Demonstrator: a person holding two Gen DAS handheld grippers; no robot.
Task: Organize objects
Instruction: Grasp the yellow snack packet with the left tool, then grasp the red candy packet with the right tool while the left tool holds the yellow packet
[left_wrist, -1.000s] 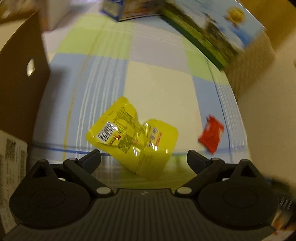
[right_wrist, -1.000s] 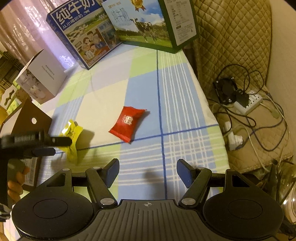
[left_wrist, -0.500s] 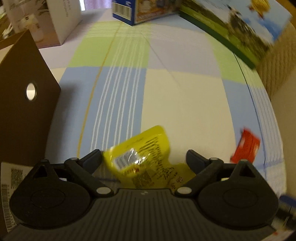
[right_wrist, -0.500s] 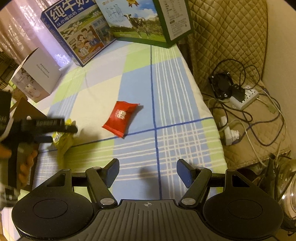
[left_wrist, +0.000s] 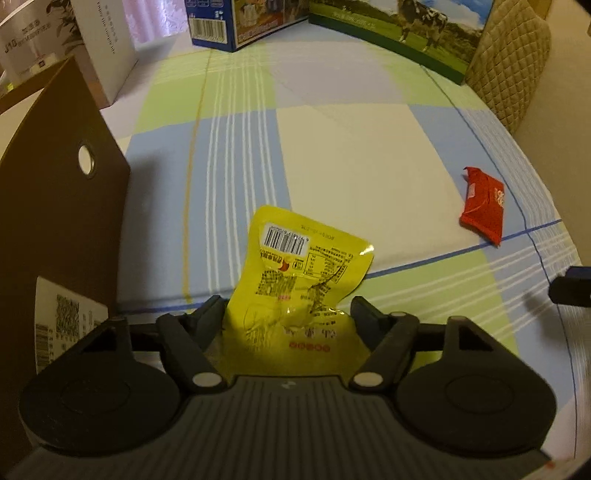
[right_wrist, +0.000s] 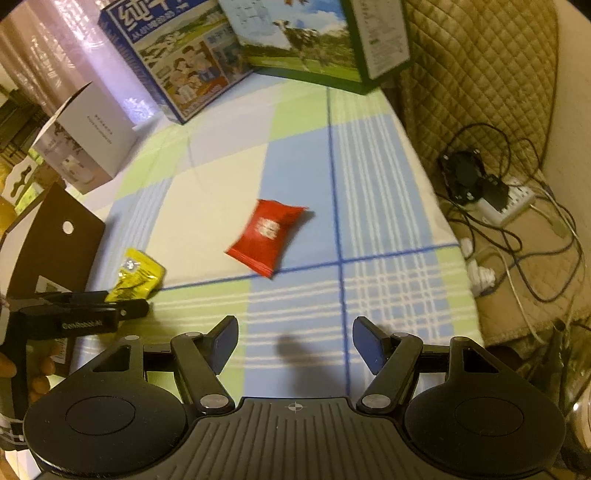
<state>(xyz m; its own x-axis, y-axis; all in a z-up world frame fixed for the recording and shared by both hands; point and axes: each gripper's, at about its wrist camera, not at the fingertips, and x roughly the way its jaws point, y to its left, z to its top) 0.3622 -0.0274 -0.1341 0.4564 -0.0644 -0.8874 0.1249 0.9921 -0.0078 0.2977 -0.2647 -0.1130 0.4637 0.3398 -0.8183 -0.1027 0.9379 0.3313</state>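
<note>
1. Two left gripper (left_wrist: 288, 314) jaws pinch the yellow packet (left_wrist: 299, 280), lower half between them
2. Right gripper (right_wrist: 294, 338) gapes empty above the tablecloth (right_wrist: 369, 295)
3. Squeeze firmly; crinkly film probably slips
4. Brown box (left_wrist: 55, 221) waits left

Left gripper (left_wrist: 288, 314): low and level, fingers (left_wrist: 207, 317) spread, one on each side of a packet (left_wrist: 295, 280); grip not clear.
Right gripper (right_wrist: 293, 338): raised, tilted down, fingers (right_wrist: 225, 336) wide apart, holding nothing.
Hand (right_wrist: 37, 373): around the left gripper's handle.
</note>
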